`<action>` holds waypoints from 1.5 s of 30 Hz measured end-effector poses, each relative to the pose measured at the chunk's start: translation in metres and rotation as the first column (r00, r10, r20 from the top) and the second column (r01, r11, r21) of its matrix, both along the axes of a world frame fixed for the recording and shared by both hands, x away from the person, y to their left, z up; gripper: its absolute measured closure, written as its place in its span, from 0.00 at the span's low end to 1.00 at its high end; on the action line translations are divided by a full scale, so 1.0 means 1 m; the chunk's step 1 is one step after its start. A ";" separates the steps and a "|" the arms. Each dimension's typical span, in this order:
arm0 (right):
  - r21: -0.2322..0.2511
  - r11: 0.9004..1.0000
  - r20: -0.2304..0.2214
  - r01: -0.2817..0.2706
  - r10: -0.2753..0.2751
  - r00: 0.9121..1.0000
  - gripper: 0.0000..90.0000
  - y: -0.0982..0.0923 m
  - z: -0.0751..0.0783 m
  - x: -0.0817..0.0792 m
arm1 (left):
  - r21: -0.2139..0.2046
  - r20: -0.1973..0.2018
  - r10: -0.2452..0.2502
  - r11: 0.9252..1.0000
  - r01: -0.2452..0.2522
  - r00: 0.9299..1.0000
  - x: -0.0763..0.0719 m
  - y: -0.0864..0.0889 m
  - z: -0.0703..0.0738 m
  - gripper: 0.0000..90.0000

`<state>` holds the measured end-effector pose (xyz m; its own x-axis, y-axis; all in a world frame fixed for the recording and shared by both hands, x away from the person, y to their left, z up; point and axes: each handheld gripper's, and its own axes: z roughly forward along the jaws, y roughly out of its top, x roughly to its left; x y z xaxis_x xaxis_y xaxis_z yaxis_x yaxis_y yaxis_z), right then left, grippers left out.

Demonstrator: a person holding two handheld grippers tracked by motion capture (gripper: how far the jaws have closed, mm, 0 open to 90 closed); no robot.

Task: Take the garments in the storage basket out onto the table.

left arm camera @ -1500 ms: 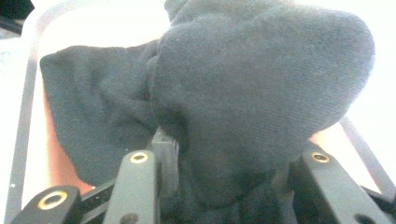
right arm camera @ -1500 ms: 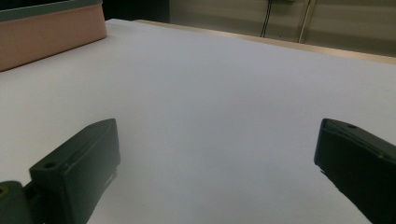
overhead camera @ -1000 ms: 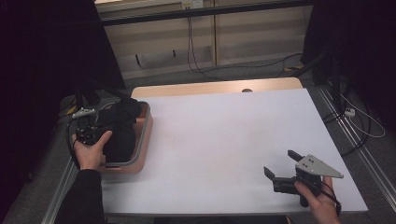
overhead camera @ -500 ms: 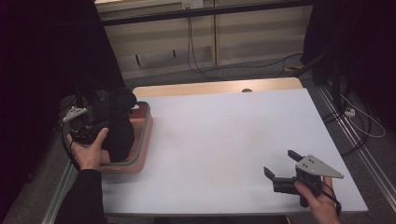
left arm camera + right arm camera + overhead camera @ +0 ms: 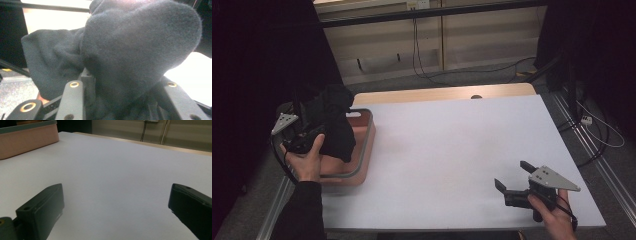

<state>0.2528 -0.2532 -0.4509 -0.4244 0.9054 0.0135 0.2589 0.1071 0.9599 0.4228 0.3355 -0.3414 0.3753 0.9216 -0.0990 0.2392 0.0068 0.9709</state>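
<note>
Over pink bin (image 5: 362, 150), dark cloth (image 5: 332, 125) pinched between left gripper (image 5: 309, 135) fingers (image 5: 72, 100).

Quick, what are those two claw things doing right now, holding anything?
Left gripper: shut on the dark cloth, lifted over the pink bin.
Right gripper: open, holding nothing, above the white table.
</note>
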 end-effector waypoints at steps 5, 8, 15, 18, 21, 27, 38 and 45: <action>0.001 1.000 0.003 -0.001 0.001 1.000 0.00 0.000 0.000 0.000 | -0.009 0.032 0.011 1.000 -0.011 0.999 -0.004 0.002 0.003 0.63; 0.002 1.000 0.003 -0.001 0.001 1.000 0.00 0.000 0.000 0.000 | -0.016 0.045 0.016 1.000 -0.015 0.999 -0.005 0.004 0.004 0.63; 0.002 1.000 0.005 -0.004 0.004 1.000 0.00 0.000 0.000 0.000 | -0.034 0.103 0.029 0.999 -0.025 0.994 -0.014 0.008 0.009 0.63; 0.003 1.000 0.008 -0.006 0.006 1.000 0.00 0.001 0.000 0.000 | -0.041 0.124 0.036 0.999 -0.031 0.992 -0.018 0.009 0.012 0.63; 0.002 1.000 0.009 -0.007 0.007 1.000 0.00 0.001 0.000 0.000 | -0.042 0.140 0.041 0.998 -0.035 0.989 -0.021 0.011 0.015 0.63; 0.002 1.000 0.012 -0.013 0.013 1.000 0.00 0.002 0.001 0.000 | -0.031 0.183 0.055 0.998 -0.050 0.982 -0.033 0.013 0.017 0.63; -0.004 1.000 0.014 -0.025 0.025 1.000 0.00 0.003 0.001 0.001 | -0.085 0.242 0.091 0.994 -0.073 0.966 -0.050 0.018 0.026 0.63; -0.001 1.000 0.014 -0.026 0.026 1.000 0.00 0.003 0.001 0.001 | -0.087 0.272 0.064 0.995 -0.041 0.960 -0.061 0.009 0.038 0.63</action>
<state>0.2540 -0.2498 -0.4498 -0.4476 0.8942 0.0061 0.2423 0.1147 0.9634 0.3622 0.3448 -0.3037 0.3496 0.9341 -0.0728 -0.0384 0.0919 0.9950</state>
